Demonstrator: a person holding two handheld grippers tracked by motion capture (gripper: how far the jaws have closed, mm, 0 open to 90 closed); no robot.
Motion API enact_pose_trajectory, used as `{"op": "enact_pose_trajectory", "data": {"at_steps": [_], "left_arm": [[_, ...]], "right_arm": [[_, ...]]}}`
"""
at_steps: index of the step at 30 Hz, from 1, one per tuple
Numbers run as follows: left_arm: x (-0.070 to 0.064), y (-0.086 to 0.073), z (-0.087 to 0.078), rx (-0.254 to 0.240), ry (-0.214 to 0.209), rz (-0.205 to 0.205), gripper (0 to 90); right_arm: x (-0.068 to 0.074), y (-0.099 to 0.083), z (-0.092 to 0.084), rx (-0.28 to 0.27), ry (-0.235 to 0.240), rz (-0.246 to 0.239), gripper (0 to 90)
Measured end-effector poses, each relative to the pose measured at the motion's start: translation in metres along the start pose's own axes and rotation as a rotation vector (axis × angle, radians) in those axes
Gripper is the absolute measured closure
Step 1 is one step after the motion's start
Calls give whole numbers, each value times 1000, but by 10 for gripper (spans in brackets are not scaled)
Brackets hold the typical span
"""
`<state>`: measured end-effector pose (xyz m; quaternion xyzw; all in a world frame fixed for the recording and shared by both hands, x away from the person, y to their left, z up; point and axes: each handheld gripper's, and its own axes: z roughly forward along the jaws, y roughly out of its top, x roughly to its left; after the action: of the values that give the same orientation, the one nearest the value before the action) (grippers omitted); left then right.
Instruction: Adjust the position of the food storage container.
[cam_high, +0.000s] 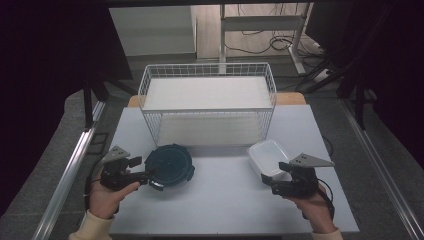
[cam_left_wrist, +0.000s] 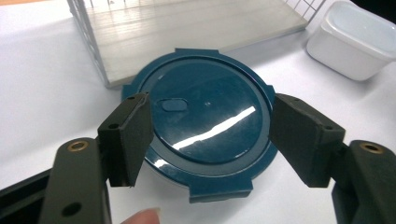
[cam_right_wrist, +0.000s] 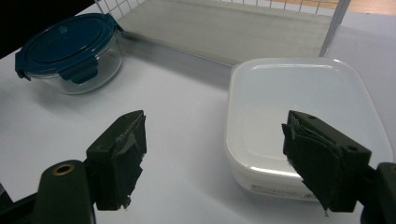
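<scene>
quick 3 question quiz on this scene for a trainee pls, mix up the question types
1. True or false: the left hand-held gripper is shut on the round container.
2. Multiple choice: the white container sits nearest which corner of the wire basket? A) front left B) front right C) back left
3. Fill in: the round container's lid is dark ____.

Key
1. False. In the left gripper view its jaws stand apart on either side of the lid, not closed on it.
2. B. In the high view it sits on the table by the basket's front right corner, ahead of the right hand-held gripper, whose jaws are also apart.
3. Blue.
</scene>
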<state>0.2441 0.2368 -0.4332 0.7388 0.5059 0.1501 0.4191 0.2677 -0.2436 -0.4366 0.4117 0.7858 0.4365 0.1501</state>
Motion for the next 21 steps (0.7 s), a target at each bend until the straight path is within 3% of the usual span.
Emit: {"op": "enact_pose_trajectory", "data": {"at_steps": [4,13,18,21], "left_arm": [[4,5,0,8,-14,12,333],[15,20,-2,18,1,35,360],[30,29,2,34,16,39,379],[42,34,10,58,14,19,395]], "right_arm": [[0,1,0,-1,-6,2,213],[1,1,0,0,-4,2,213],[0,2,-1,-5,-5,3,213],[0,1,0,-4,-6,5,213]]}}
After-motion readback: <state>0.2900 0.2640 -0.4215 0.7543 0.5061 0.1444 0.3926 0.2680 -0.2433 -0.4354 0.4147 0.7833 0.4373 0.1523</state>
